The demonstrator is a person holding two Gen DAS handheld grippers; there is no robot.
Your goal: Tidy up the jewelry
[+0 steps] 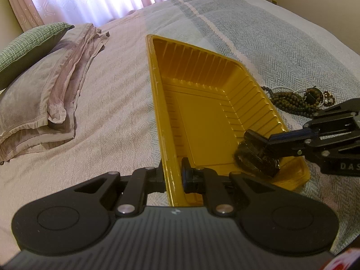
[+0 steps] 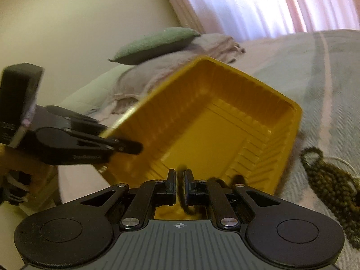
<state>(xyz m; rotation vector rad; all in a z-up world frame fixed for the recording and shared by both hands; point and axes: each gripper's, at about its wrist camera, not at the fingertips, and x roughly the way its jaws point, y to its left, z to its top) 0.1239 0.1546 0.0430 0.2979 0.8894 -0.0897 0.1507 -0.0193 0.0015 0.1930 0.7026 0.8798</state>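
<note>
While the left hand-held gripper is clamped on the near wall of the yellow tray, probably steadying it on the bed, the right hand-held gripper hangs over the tray's near corner, jaws slightly apart with a dark beaded piece between them (grip or release, cannot tell). Beyond the right one, outside the tray, lie more beaded necklaces. Farther off, pillows.

Bed with yellow tray, bead necklaces, pillows, perhaps folded sheets.
</note>
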